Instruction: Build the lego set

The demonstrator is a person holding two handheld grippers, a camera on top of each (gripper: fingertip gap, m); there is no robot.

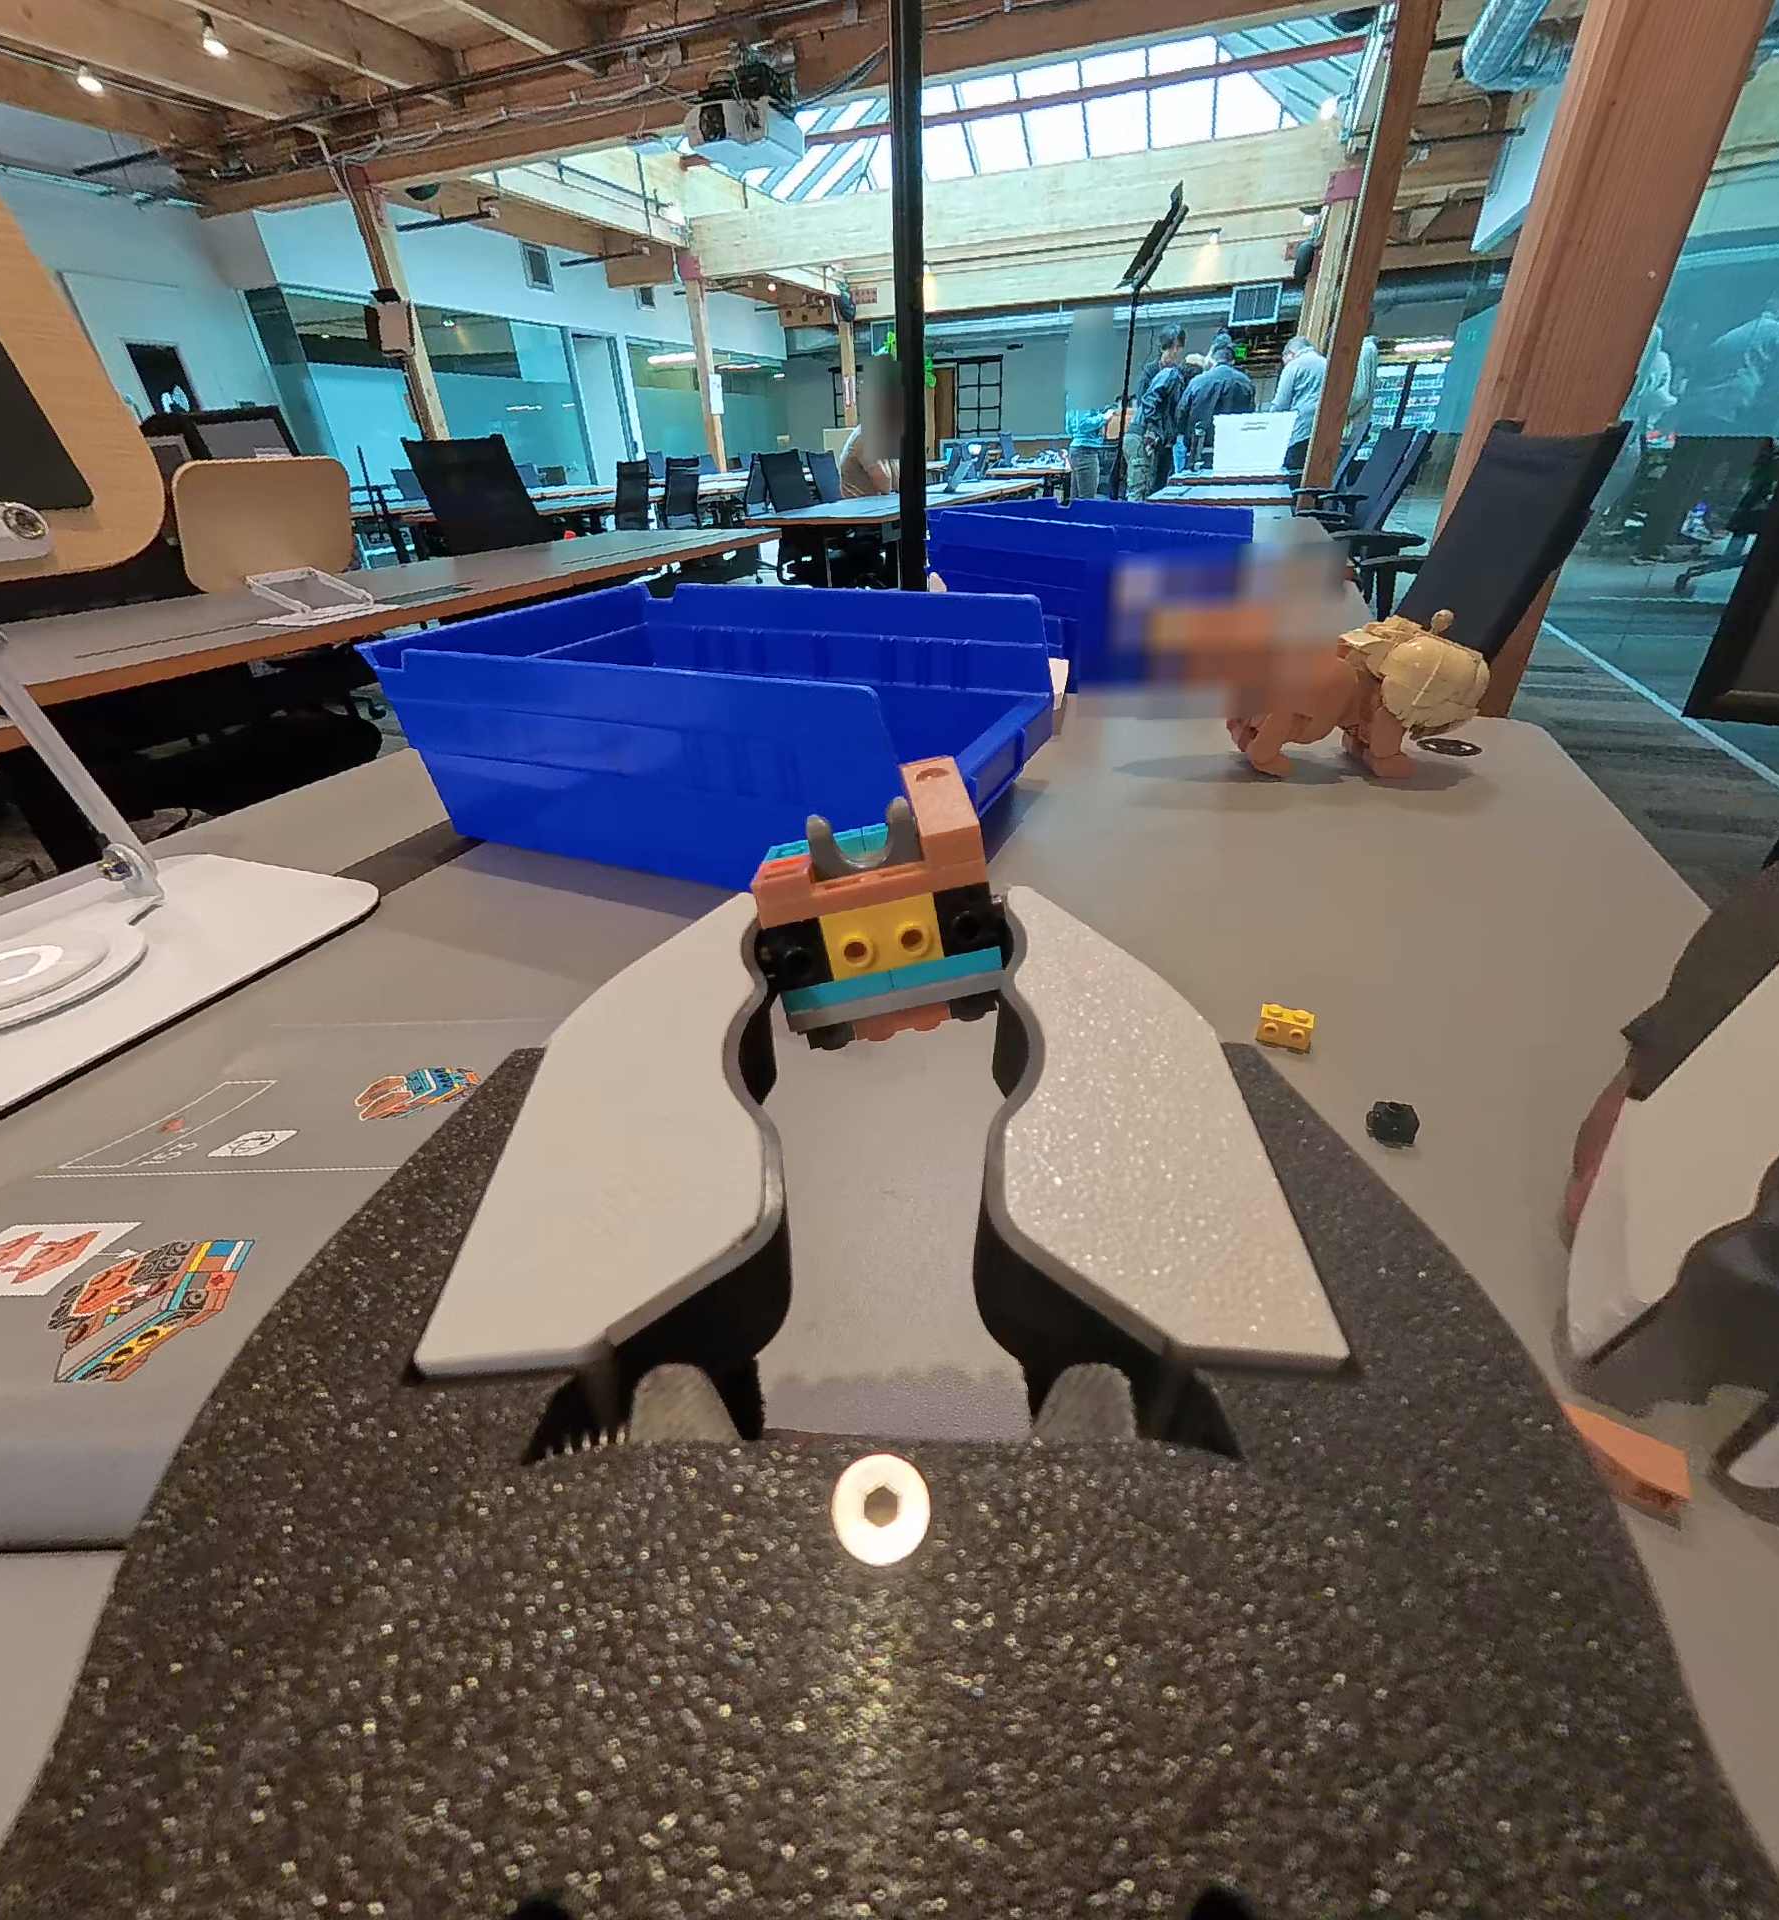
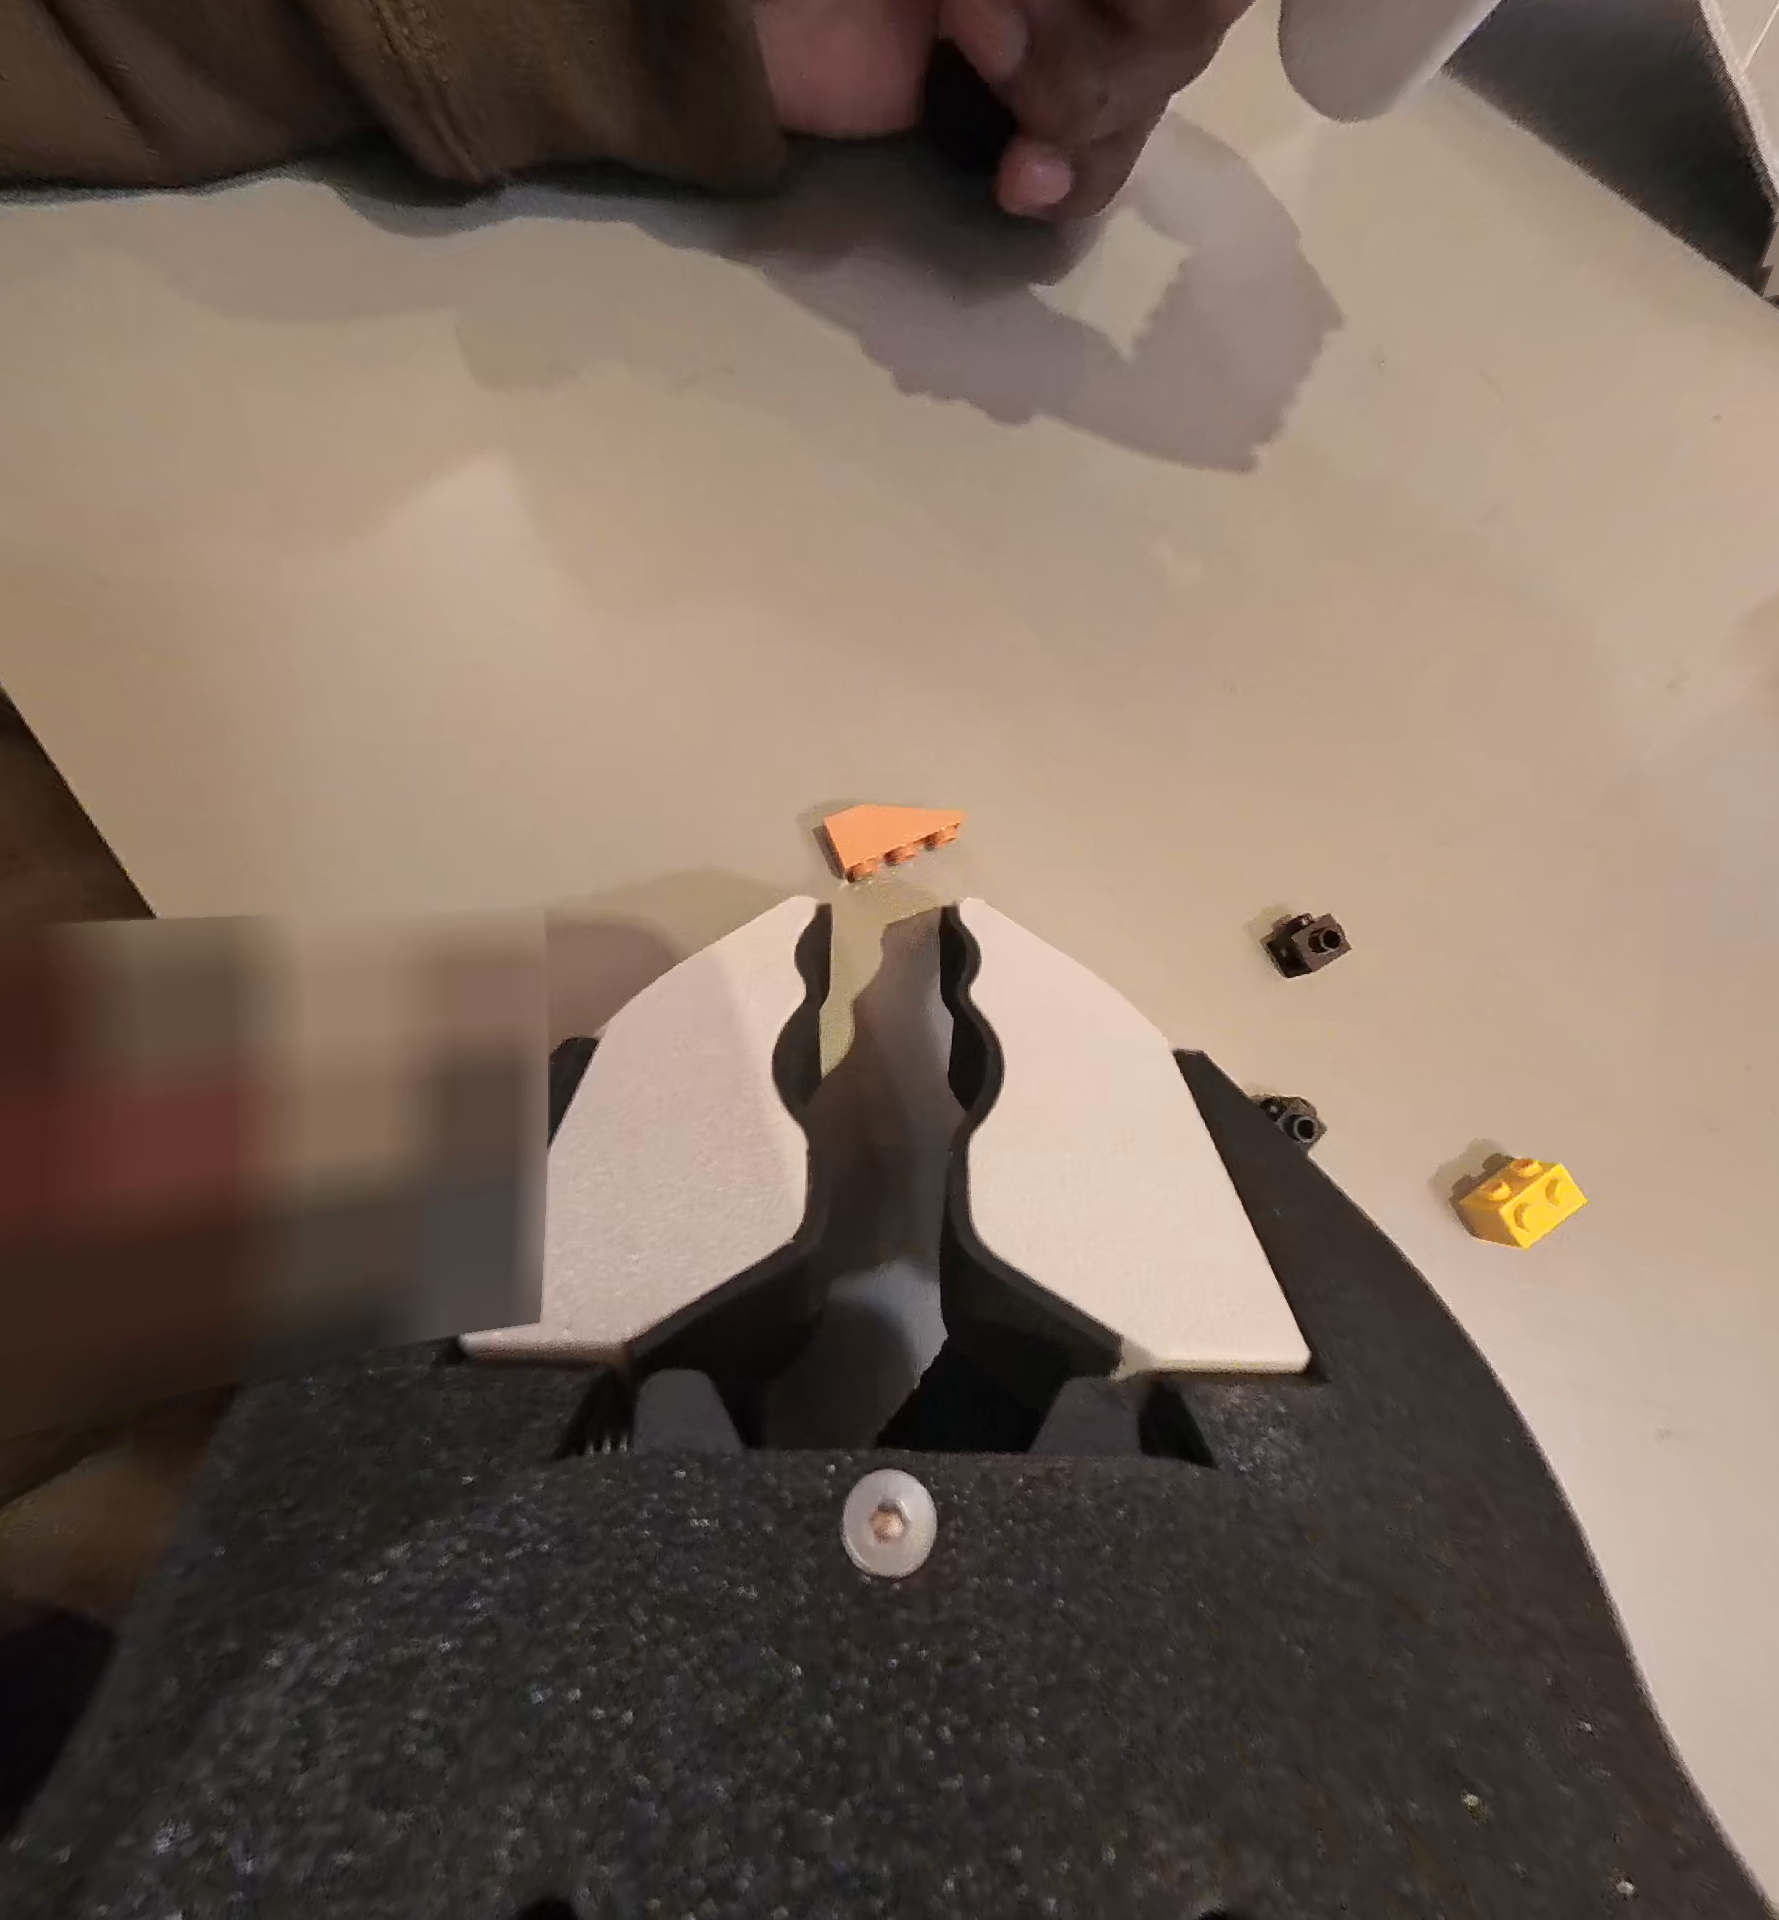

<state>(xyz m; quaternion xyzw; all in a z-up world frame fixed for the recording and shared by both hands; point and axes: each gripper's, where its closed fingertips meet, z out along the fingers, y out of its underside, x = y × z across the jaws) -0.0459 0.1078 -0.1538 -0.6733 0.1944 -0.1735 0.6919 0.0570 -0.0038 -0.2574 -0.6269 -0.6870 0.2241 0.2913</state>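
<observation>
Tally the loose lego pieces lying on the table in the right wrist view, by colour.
Orange: 1, the wedge plate just ahead of the right gripper.
Black: 2, one small piece in the open, another half hidden by the gripper body.
Yellow: 1, the brick.
Total: 4.

Blue bins (image 1: 719, 717) sat on the grey table (image 1: 1332, 883). A white stand (image 1: 137, 935) stood near them. Black chairs (image 1: 474, 488) were far behind.
</observation>
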